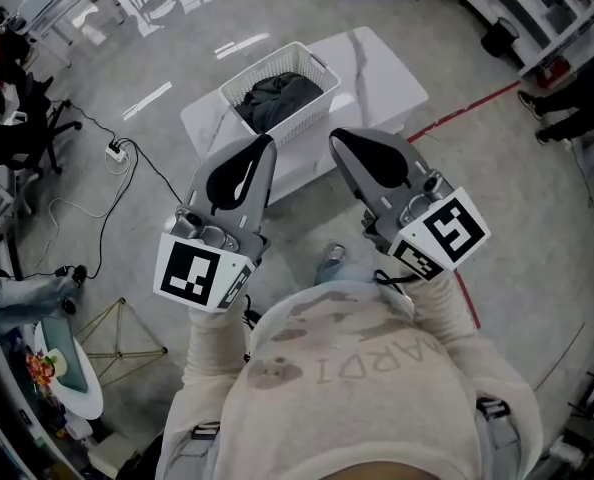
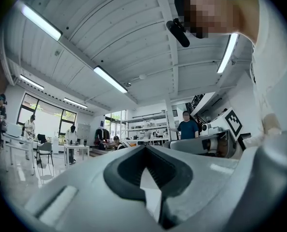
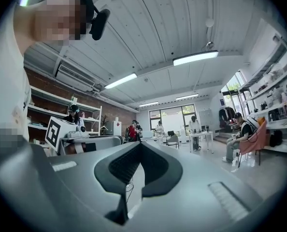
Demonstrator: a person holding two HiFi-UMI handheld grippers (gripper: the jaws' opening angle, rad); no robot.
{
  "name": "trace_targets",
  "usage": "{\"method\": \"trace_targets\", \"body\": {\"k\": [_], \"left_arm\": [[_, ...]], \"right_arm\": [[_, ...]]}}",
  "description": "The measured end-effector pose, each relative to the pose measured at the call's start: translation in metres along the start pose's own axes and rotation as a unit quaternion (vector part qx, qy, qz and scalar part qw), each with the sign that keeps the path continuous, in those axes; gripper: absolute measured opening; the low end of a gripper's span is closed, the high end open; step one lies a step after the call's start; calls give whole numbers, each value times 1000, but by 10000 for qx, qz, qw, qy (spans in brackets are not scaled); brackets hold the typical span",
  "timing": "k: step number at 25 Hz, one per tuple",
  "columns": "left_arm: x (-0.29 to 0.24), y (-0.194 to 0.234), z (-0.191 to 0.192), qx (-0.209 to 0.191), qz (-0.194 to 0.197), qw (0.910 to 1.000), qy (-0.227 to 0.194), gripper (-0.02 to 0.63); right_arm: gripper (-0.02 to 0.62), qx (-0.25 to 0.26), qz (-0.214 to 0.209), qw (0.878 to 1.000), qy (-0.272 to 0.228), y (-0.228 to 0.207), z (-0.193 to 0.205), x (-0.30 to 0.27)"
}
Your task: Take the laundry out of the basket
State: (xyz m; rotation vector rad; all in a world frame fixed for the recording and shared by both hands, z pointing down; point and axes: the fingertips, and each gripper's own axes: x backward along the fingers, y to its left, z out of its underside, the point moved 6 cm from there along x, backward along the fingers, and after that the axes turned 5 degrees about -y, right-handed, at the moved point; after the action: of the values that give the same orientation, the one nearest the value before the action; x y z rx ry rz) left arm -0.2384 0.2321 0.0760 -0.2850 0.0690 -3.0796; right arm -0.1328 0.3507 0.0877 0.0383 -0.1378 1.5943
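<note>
A white laundry basket [image 1: 299, 66] stands on a low white marble-patterned table [image 1: 382, 73] ahead of me in the head view. Dark grey laundry [image 1: 277, 98] lies bunched inside it. My left gripper [image 1: 267, 142] is raised in the air short of the table's near edge, shut and holding nothing. To its right, my right gripper [image 1: 335, 136] hovers level with it, also shut and bare. In the left gripper view the left gripper [image 2: 144, 148] looks out across the room, jaws meeting at the tips. The right gripper [image 3: 140, 144] looks the same in its own view. Neither gripper view shows the basket.
A power strip [image 1: 117, 151] with trailing black cables lies on the floor to the left. A red tape line [image 1: 467, 106] runs along the floor at the right, near a person's feet [image 1: 552, 118]. Desks, shelves and several people stand in the room beyond.
</note>
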Motion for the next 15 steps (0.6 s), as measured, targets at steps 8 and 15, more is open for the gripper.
{"method": "trace_targets", "body": {"k": [8, 15], "left_arm": [[-79, 7, 13, -15, -376, 9992, -149, 0], [-97, 22, 40, 89, -703, 9974, 129, 0]], "right_arm": [[26, -21, -220, 9997, 41, -89, -1, -2], [28, -364, -253, 9989, 166, -125, 27, -7]]}}
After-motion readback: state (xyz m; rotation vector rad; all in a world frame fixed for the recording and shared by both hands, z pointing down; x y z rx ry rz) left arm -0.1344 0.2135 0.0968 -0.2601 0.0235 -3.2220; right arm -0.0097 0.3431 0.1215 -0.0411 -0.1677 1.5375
